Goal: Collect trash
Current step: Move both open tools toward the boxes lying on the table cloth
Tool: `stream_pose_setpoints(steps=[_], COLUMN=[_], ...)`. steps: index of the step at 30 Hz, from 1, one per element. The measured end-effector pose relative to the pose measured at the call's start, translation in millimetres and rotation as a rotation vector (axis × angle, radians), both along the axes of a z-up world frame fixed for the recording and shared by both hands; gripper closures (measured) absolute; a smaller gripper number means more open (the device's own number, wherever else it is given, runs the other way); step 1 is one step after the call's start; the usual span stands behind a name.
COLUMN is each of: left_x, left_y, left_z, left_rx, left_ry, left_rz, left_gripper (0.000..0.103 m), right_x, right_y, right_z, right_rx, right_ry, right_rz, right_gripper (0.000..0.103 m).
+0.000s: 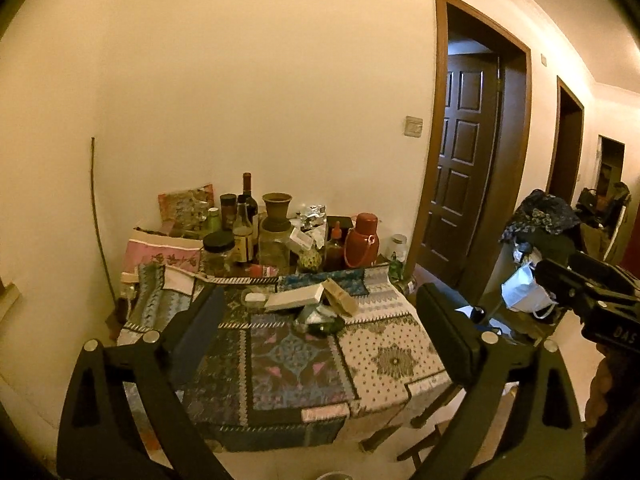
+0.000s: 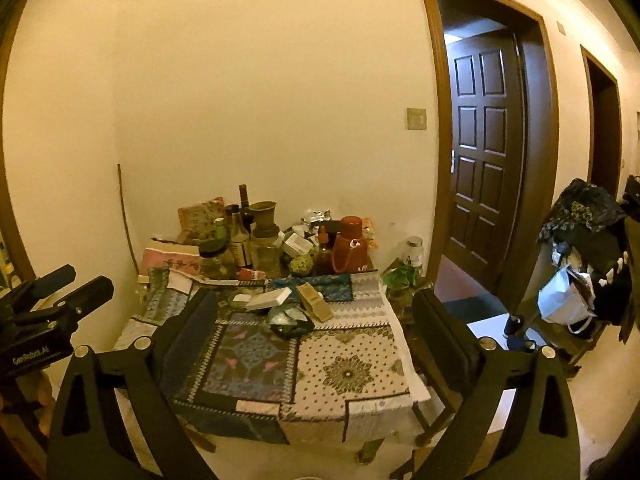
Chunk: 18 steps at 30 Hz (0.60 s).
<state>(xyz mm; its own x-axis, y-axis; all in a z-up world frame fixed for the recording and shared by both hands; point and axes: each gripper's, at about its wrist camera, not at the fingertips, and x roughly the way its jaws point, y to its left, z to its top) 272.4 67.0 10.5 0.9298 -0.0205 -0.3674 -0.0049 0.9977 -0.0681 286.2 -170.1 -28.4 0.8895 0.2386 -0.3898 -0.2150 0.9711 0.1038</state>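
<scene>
A crumpled green-grey wrapper [image 1: 320, 320] [image 2: 289, 320] lies mid-table on the patchwork cloth [image 1: 296, 364] [image 2: 256, 364]. Beside it lie a white box [image 1: 295, 297] [image 2: 269, 298], a tan carton [image 1: 340, 298] [image 2: 315, 302] and a small white piece [image 1: 255, 297]. My left gripper [image 1: 320, 320] is open and empty, held in front of the table. My right gripper [image 2: 314, 320] is open and empty too, also short of the table. The right gripper's body shows at the right in the left wrist view [image 1: 592, 296]; the left gripper's body shows at the left in the right wrist view [image 2: 48, 312].
Bottles, jars, a clay pot [image 1: 277, 210] and a red flask [image 1: 362, 240] [image 2: 351, 246] crowd the table's back by the wall. An open brown door [image 1: 464, 168] [image 2: 486, 152] is at right. A rack with clothes and a white bag [image 1: 524, 290] [image 2: 562, 300] stands at far right.
</scene>
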Motion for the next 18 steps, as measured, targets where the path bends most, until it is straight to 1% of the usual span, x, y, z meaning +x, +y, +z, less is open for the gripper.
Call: stream_pose_setpoints(steps=[5, 10, 12, 15, 18], left_x=[50.6, 95.1, 113.4, 130.9, 151.0], left_y=[-16.5, -27.3, -30.9, -31.6, -26.7], left_z=[-1.3, -1.9, -3.9, -10.3, -17.6], left_rx=[-0.007, -0.02, -0.011, -0.005, 0.008], left_ry=[0.023, 0.035, 0.047, 0.058, 0.096], left_rz=[0.023, 0.068, 0.096, 0.131, 0.146], left_gripper=[0.007, 0.007, 0.007, 0.007, 0.007], right_x=[40.6, 80.9, 98.9, 117.8, 143.1], right_y=[-15.3, -20.7, -22.8, -23.6, -19.5], right_z=[3.5, 3.7, 1.8, -3.8, -11.9], right_rx=[-0.026, -0.068, -0.075, -0.075, -0.083], right_ry=[0.001, 0.001, 0.006, 0.016, 0.051], right_rz=[0.014, 0.065, 0.088, 0.121, 0.136], right_gripper=[0.006, 0.006, 0.006, 0.006, 0.006])
